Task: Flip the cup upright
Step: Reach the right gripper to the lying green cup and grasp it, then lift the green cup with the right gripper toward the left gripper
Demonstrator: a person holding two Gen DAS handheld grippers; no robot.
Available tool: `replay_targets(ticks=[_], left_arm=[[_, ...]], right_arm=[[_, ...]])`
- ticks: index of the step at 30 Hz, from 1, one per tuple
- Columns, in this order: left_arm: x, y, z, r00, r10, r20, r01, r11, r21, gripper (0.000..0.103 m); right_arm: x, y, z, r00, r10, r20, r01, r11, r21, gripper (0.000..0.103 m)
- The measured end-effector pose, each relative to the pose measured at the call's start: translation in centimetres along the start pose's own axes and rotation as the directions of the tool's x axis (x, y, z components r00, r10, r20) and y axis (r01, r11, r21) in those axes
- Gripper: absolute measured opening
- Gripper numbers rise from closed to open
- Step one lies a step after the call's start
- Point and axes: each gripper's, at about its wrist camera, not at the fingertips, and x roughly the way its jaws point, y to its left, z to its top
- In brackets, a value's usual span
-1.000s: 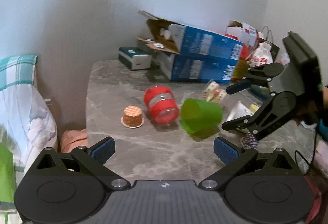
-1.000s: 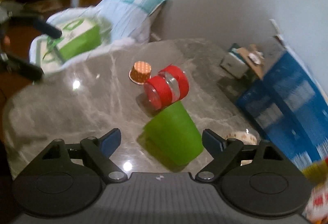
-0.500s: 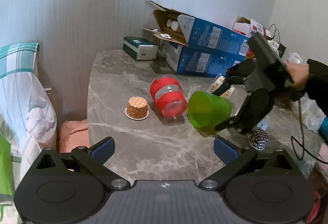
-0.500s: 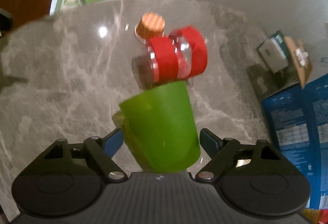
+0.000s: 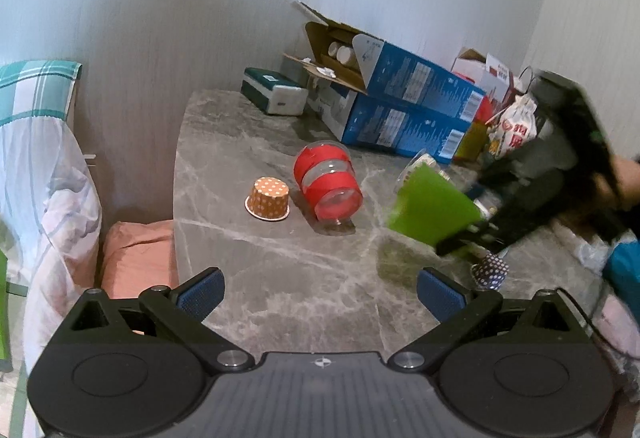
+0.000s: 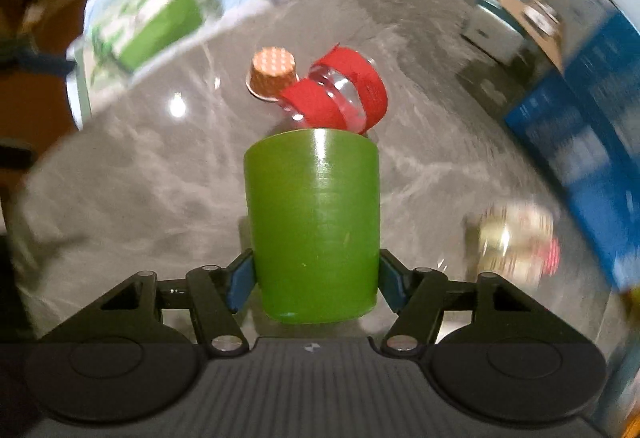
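My right gripper (image 6: 314, 278) is shut on a green plastic cup (image 6: 314, 226), its blue pads pressed on both sides near the wide end. In the left wrist view the green cup (image 5: 434, 207) hangs tilted above the grey marble table (image 5: 280, 278), held by the blurred right gripper (image 5: 472, 234). My left gripper (image 5: 320, 292) is open and empty, low over the table's near part.
A clear jar with red bands (image 5: 328, 179) lies on its side next to an upside-down orange dotted paper cup (image 5: 269, 197). Blue cardboard boxes (image 5: 404, 109) and a small green-white box (image 5: 276, 95) line the back. A dark dotted cup (image 5: 490, 270) sits at right.
My right gripper closed on the green cup and lifted it off the table, turning it. The left gripper drew back slightly and stayed open.
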Motion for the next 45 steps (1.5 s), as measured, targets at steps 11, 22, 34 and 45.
replay_targets(ticks=[11, 22, 34, 45], left_arm=[[0.0, 0.0, -1.4, 0.995, -0.092, -0.037, 0.092, 0.996, -0.019, 0.103], [0.2, -0.1, -2.2, 0.98, -0.178, -0.09, 0.175, 0.984, -0.045, 0.103], [1.3, -0.8, -2.6, 0.953, -0.238, -0.19, 0.229, 0.971, -0.064, 0.103], [1.6, -2.6, -2.9, 0.939, -0.263, -0.222, 0.254, 0.965, -0.069, 0.103]], right_arm=[[-5.3, 7.0, -10.5, 0.986, 0.001, 0.167, -0.103, 0.788, 0.608, 0.065], [-1.6, 8.9, -14.3, 0.977, -0.013, 0.211, -0.169, 0.556, 0.814, 0.065], [-1.5, 10.7, -13.8, 0.979, -0.064, 0.195, -0.121, 0.586, 0.801, 0.066], [-1.2, 10.9, -13.4, 0.984, -0.07, 0.162, -0.083, 0.625, 0.776, 0.073]])
